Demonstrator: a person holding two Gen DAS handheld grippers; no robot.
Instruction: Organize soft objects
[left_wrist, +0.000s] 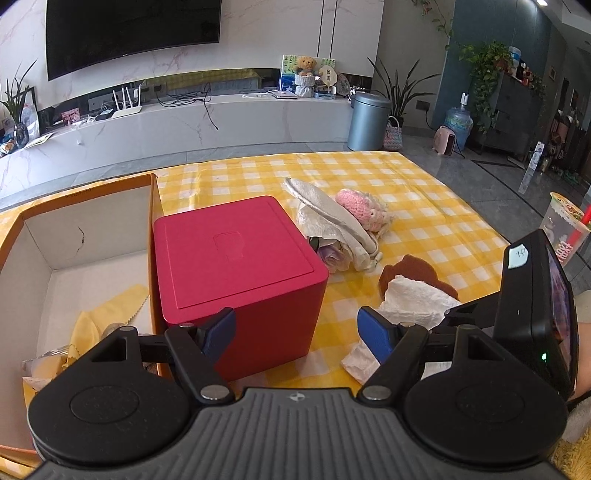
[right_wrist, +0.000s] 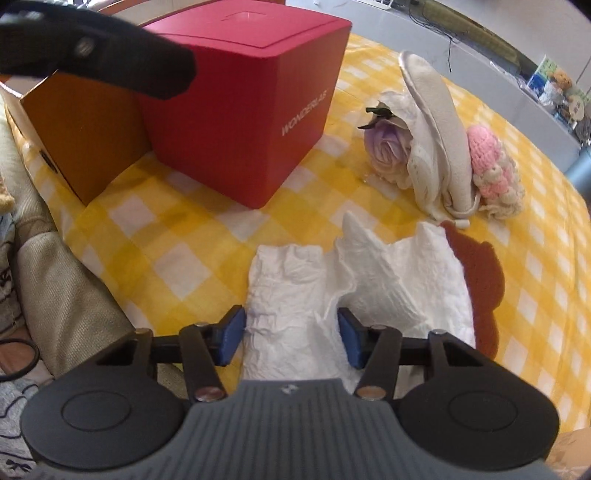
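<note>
Blue pads (right_wrist: 233, 334) of the right gripper (right_wrist: 291, 338) sit nearest in the right wrist view, spread apart on either side of a crumpled white tissue (right_wrist: 295, 295) — the pads flank it, but they have not closed on it, and whether either one touches the paper cannot be told. That tissue lies on the yellow checked cloth (right_wrist: 147, 236) and partly covers a brown pad (right_wrist: 480, 266) at its far right edge.

Over in the left wrist view, the left gripper (left_wrist: 295, 334) hangs with its 2 fingers wide apart and nothing between them. Its left finger (left_wrist: 218, 332) is in front of the red box (left_wrist: 236, 273), its right one in front of the tissue (left_wrist: 410, 299), and the brown pad (left_wrist: 410, 275) peeks out behind the paper.

Left of the red box, touching it or just beside it, stands an open orange carton (left_wrist: 74, 240) with a white inside; a yellow cloth (left_wrist: 107, 314) lies in its near part.

Beyond the tissue sits a small heap: a pale purple flower (right_wrist: 388, 147), a cream fabric piece (right_wrist: 436, 122) leaning over it, and a pink knitted toy (right_wrist: 487, 155) just beside that — all on the checked cloth, right of the red box (right_wrist: 240, 110).

Far behind are a grey bin (left_wrist: 367, 120), a white shelf and a dark TV (left_wrist: 129, 29).
</note>
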